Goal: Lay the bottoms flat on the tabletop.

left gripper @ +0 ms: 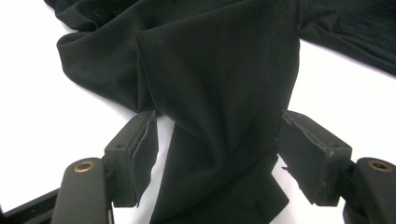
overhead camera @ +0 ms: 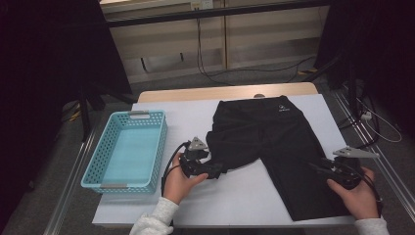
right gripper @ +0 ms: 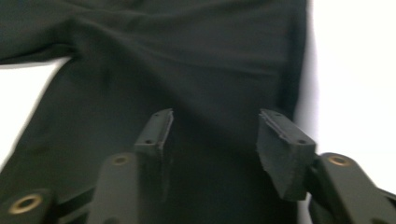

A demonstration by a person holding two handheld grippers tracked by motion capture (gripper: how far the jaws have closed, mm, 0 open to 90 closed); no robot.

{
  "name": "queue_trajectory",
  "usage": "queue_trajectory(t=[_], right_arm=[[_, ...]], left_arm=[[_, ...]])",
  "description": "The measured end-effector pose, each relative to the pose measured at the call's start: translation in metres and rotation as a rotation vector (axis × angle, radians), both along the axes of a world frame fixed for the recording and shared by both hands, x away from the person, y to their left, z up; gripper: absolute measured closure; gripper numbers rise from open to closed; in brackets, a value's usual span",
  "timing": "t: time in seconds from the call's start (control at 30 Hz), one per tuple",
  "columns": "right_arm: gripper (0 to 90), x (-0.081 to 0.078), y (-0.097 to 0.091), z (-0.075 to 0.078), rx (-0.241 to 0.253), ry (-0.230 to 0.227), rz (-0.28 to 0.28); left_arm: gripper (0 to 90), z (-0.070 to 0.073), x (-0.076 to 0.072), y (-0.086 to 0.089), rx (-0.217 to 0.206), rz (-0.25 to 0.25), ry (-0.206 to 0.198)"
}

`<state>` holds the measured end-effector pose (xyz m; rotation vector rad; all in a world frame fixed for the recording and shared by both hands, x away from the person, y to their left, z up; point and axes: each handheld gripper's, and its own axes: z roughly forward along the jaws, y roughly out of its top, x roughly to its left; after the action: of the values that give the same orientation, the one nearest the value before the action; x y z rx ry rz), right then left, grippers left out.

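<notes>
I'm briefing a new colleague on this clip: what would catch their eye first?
The black stretchy fabric shorts spread across the white table cover, waistband at the far edge, one leg bunched up toward the left tool. Next, the turquoise perforated plastic basket, empty, at the table's left edge. The right tool hovers over the flat leg.

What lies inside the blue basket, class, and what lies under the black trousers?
The blue basket holds nothing; its pale bottom shows bare. Under the black trousers lies the white sheet covering the table; the part beneath the cloth is hidden, so anything there cannot be seen.
</notes>
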<state>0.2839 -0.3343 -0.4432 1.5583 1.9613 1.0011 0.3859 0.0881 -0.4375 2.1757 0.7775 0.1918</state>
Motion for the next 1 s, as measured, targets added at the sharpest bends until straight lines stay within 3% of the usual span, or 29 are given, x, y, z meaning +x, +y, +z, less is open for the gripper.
queue_trajectory(t=[0.1, 0.33, 0.5, 0.77, 1.0], right_arm=[[35.6, 0.003, 0.014, 0.003, 0.016, -0.021, 0.038], [27.1, 0.013, 0.032, -0.001, 0.023, -0.015, 0.085], [21.9, 0.017, 0.038, 0.001, 0.03, -0.033, 0.114], [20.9, 0.022, 0.052, 0.001, 0.049, -0.035, 0.149], [21.1, 0.028, 0.069, 0.0, 0.047, -0.031, 0.201]], left_arm=[[29.9, -0.001, -0.002, 0.004, 0.002, 0.012, 0.002], [31.3, -0.002, -0.006, 0.014, 0.015, 0.014, 0.01], [40.0, -0.005, -0.009, 0.019, 0.035, 0.014, 0.039], [62.9, -0.008, -0.012, 0.022, 0.063, 0.004, 0.075], [84.4, -0.01, -0.017, 0.022, 0.046, -0.01, 0.113]])
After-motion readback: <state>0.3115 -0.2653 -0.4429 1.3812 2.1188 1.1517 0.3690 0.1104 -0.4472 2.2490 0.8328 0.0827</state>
